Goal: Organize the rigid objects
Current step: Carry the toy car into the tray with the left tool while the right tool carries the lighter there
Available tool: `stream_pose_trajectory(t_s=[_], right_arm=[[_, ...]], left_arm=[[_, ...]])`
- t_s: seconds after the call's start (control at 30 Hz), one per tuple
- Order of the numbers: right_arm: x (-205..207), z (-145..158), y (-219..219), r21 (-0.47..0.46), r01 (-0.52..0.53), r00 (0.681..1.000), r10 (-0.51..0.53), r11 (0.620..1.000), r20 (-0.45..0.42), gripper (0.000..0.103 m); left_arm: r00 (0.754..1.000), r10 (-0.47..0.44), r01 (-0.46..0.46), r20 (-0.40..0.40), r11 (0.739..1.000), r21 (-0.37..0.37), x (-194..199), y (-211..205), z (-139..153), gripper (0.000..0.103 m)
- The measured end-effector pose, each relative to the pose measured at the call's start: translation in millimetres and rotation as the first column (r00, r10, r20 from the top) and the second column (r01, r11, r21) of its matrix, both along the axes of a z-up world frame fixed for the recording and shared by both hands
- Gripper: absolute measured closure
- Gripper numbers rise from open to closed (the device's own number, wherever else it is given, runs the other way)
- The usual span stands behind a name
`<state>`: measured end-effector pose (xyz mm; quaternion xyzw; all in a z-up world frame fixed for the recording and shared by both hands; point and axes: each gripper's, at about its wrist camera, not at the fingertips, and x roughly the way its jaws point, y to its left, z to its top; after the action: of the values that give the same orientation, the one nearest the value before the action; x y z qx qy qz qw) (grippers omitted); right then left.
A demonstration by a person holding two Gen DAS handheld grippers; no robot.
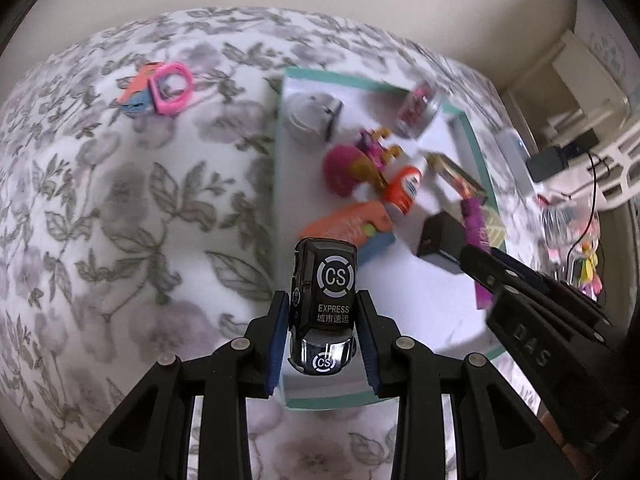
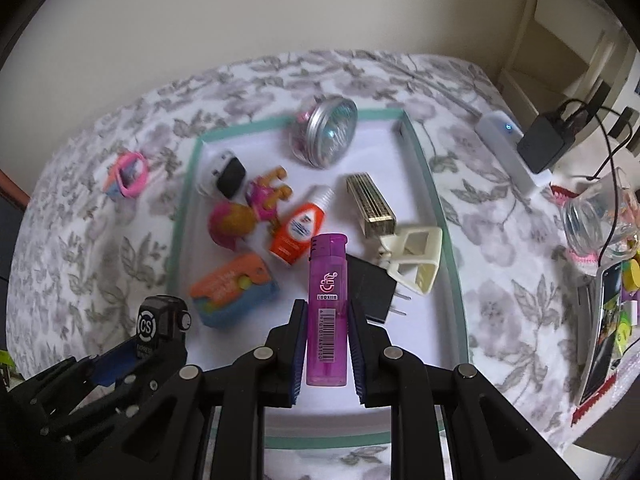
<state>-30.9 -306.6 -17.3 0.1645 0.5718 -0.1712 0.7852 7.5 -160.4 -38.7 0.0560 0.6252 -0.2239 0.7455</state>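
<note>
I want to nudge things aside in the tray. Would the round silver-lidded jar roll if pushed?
Probably: the jar lies on its side in the tray, so its round wall could roll. It looks like clear glass or plastic, so perhaps fragile. Its contents may add weight.

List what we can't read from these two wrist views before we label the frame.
- Left wrist view: tray contents smeared by motion blur; the small bottle's label is illegible.
- Left wrist view: purple lighter mostly hidden behind the right hand-held gripper.
- Right wrist view: toy car half covered by the left hand-held gripper.
- Right wrist view: items at the right edge are cut off.
</note>
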Motion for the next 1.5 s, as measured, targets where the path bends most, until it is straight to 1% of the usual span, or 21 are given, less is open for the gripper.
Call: stream_pose_trajectory(t_s=[0.13,0.37,0.5,0.8,0.97,1.13,1.37,1.4,1.43,1.5], right_arm=[[0,-12,-2,0.025,-0.01,0.999,0.011,1.0,-0.03,0.082],[-2,-32,-1,0.057,-0.005,0.995,0.011,0.998,-0.098,0.082],[-4,-41,-2,0.085,0.001,0.993,0.009,0.996,-0.121,0.082],[-11,-61,-4,0.125,0.017,0.988,0.003,0.992,-0.157,0.082],[-17,-64,-7,0.125,0.018,0.99,0.0,0.992,-0.142,0.081],[-11,-68,-8,0.123,0.016,0.988,0.003,0.992,-0.153,0.081],[-6,-65,-4,0.12,0.014,0.987,0.006,0.993,-0.164,0.08],[-6,-63,-4,0.122,0.016,0.987,0.004,0.992,-0.161,0.079],[-5,-62,-5,0.124,0.017,0.987,0.003,0.992,-0.16,0.074],[-4,-58,-5,0.118,0.012,0.987,0.007,0.993,-0.158,0.07]], left_arm=[[0.999,-0.038,0.038,0.005,0.999,0.032,-7,-10,-3,0.068],[0.997,-0.05,0.054,-0.049,0.997,0.064,-8,-16,-22,0.068],[0.996,-0.048,0.053,-0.072,0.996,0.076,-6,-22,-32,0.068],[0.995,-0.068,0.075,-0.066,0.99,0.116,-7,-26,-40,0.068],[0.995,-0.069,0.077,-0.071,0.991,0.112,-8,-29,-43,0.068],[0.994,-0.074,0.083,-0.079,0.99,0.113,-6,-25,-42,0.068],[0.995,-0.074,0.082,-0.074,0.99,0.119,-5,-27,-38,0.068],[0.995,-0.076,0.084,-0.071,0.99,0.117,-6,-27,-36,0.068],[0.995,-0.078,0.086,-0.066,0.99,0.115,-6,-27,-34,0.068],[0.995,-0.079,0.086,-0.059,0.99,0.114,-7,-28,-29,0.068]])
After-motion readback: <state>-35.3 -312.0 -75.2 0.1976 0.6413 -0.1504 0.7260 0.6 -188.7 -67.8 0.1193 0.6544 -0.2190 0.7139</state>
